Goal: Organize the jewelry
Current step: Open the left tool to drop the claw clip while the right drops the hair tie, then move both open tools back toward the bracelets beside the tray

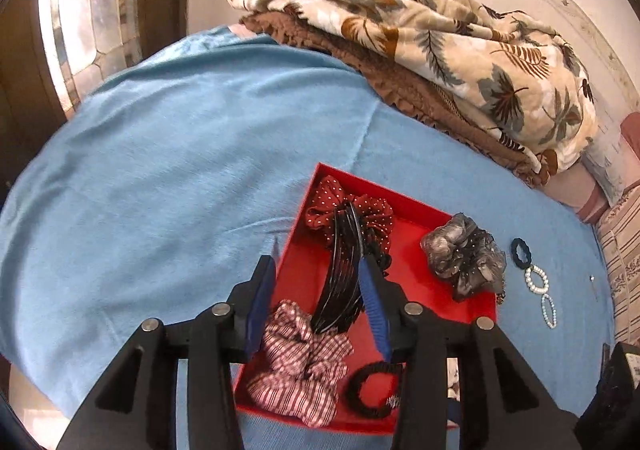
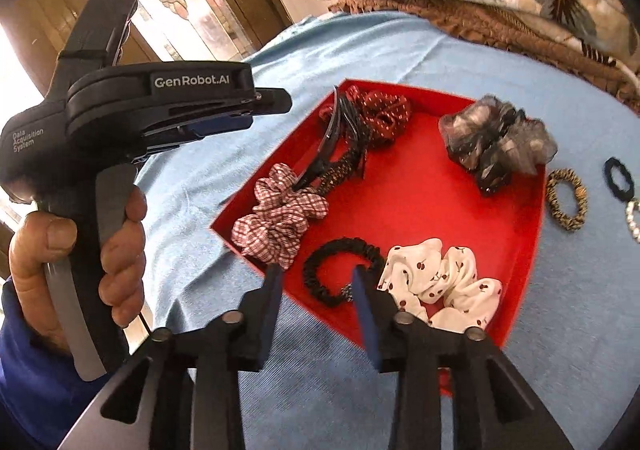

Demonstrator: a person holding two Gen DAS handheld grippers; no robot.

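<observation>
Closest in, the right gripper (image 2: 316,270) hangs over the near corner of the red tray (image 2: 420,186), its blue-padded tongs spread apart with nothing between them. Just past them lies a black ruffled hair tie (image 2: 320,270), a crinkled ring, and beside it a white scrunchie (image 2: 440,282) dotted with cherries, soft and puffy. On the left, the left gripper (image 1: 316,266) also stands with tongs parted, over the tray's near side; the left hand (image 2: 80,250) wraps its handle. A pink checked scrunchie (image 1: 296,358) bunches below it, and a fan of glossy black curved headbands (image 1: 340,282) arcs from there toward the maroon polka-dot scrunchie (image 1: 348,210) at the far corner. A sheer grey scrunchie (image 1: 464,258) slumps over the tray's right wall. Outside, on the smooth blue cloth (image 1: 180,170), sit a leopard-print tie (image 2: 568,198), a black ring tie (image 1: 522,250) and pearl bracelets (image 1: 540,282). Farthest back, a plush leaf-print blanket (image 1: 440,38) is heaped.
</observation>
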